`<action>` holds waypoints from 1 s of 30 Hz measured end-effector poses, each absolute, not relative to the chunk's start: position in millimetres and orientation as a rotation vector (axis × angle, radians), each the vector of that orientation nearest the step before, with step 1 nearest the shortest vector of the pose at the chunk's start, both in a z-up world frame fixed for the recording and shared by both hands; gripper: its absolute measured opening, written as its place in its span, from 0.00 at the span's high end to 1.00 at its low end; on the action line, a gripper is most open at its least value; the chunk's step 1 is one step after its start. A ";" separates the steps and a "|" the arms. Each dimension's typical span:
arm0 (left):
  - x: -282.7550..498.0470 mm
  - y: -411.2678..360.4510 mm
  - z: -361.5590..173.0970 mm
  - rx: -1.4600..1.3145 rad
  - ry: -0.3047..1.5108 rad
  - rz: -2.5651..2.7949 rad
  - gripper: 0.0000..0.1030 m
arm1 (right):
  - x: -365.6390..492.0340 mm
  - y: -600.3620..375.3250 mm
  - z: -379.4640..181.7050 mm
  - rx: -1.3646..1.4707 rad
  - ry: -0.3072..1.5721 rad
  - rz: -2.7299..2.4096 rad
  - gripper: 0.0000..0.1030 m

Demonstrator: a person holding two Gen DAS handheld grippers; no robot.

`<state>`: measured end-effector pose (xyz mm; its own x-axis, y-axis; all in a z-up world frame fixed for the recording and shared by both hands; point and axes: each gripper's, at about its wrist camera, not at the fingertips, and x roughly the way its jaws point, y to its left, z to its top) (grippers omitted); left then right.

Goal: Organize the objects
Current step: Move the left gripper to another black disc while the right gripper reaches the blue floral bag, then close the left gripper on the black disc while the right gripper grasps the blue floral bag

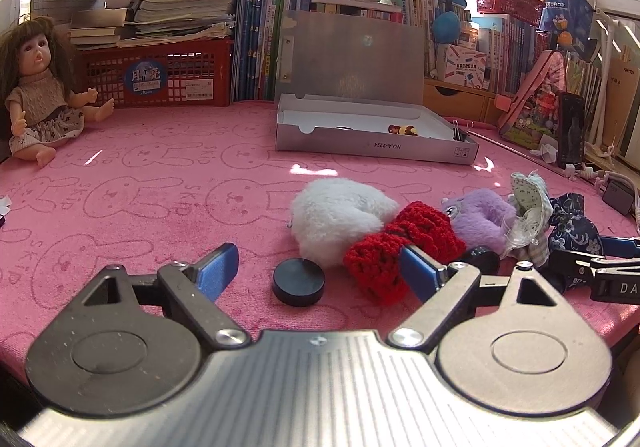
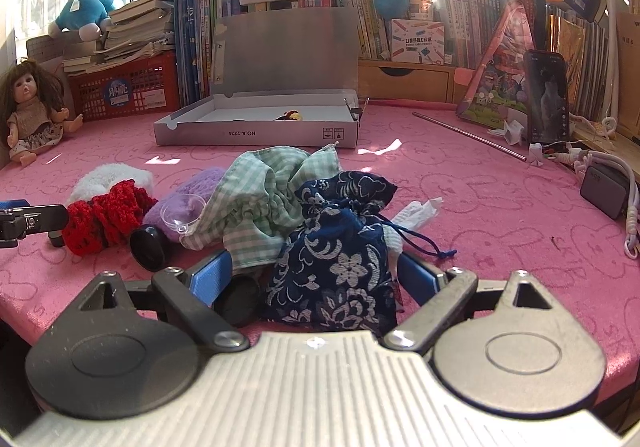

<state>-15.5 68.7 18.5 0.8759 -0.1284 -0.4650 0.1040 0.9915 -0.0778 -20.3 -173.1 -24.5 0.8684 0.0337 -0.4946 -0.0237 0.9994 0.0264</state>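
Left gripper [image 1: 316, 271]: jaws spread wide, nothing pinched; the black round lid [image 1: 298, 282] lies flat on the pink cloth [image 1: 160, 175] between our fingers, clear of both pads. We judge it rigid, light and smooth (liable to slip), best taken across its rim.

Right gripper [image 2: 316, 275]: likewise released; the navy floral pouch [image 2: 340, 259] slumps between our fingers, and whether the pads brush it we cannot tell. Soft, light, shapeless; we would pinch the gathered neck just under its drawstring [image 2: 416, 239].

Beside the pouch: a green checked cloth bag [image 2: 264, 195], limp and easily bunched; a purple plush [image 2: 188, 195], squashy; a second black lid [image 2: 150, 247] tipped on edge against it.

Further left: red crochet piece [image 1: 400, 247], stretchy and snag-prone, touching a white fluffy toy [image 1: 336, 219].

Beyond the heap: an open grey box [image 1: 372, 147], lid upright, a few small things inside (our likely destination), well apart from the pile
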 end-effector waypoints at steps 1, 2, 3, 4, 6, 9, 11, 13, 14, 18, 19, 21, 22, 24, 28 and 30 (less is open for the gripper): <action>-15.5 68.7 18.4 -0.050 0.488 -0.121 0.13 | -20.3 -173.2 -24.6 0.019 0.518 0.030 0.09; -15.6 68.6 18.4 -0.048 0.489 -0.121 0.13 | -20.3 -173.2 -24.6 0.019 0.519 0.031 0.10; -15.6 68.6 18.2 -0.046 0.488 -0.120 0.13 | -20.5 -173.1 -24.7 0.019 0.519 0.032 0.11; -15.8 68.5 18.0 -0.044 0.487 -0.117 0.16 | -20.8 -172.7 -24.6 0.020 0.518 0.033 0.11; -15.4 68.8 17.2 -0.042 0.491 -0.114 0.19 | -21.4 -172.2 -24.5 0.022 0.515 0.036 0.14; -14.8 70.0 16.4 -0.050 0.493 -0.113 0.22 | -21.8 -172.1 -24.7 0.021 0.513 0.036 0.18; -14.7 70.6 16.0 -0.051 0.492 -0.112 0.24 | -21.8 -172.1 -24.7 0.021 0.512 0.035 0.20; -14.8 70.8 15.9 -0.053 0.491 -0.115 0.29 | -22.0 -172.7 -24.5 0.023 0.511 0.033 0.23; -15.3 70.9 16.1 -0.056 0.488 -0.116 0.32 | -22.1 -172.9 -24.4 0.025 0.510 0.032 0.25; -16.5 72.9 17.7 -0.062 0.486 -0.106 0.42 | -23.4 -175.9 -22.6 0.040 0.497 0.021 0.32; -17.3 73.9 18.1 -0.065 0.485 -0.104 0.45 | -23.6 -176.6 -22.2 0.043 0.495 0.018 0.33; -17.7 76.3 17.4 -0.066 0.489 -0.097 0.46 | -23.3 -177.4 -22.1 0.044 0.495 0.016 0.37; -17.2 77.4 16.5 -0.065 0.493 -0.093 0.46 | -23.0 -177.8 -22.5 0.043 0.495 0.012 0.38; -15.5 78.7 13.5 -0.065 0.507 -0.086 0.46 | -21.6 -177.8 -23.9 0.038 0.503 0.009 0.39; -10.4 79.0 7.1 -0.074 0.534 -0.079 0.46 | -19.1 -176.7 -27.1 0.026 0.517 0.005 0.39; -8.5 77.8 5.1 -0.070 0.536 -0.080 0.46 | -18.1 -175.9 -27.7 0.018 0.519 0.007 0.39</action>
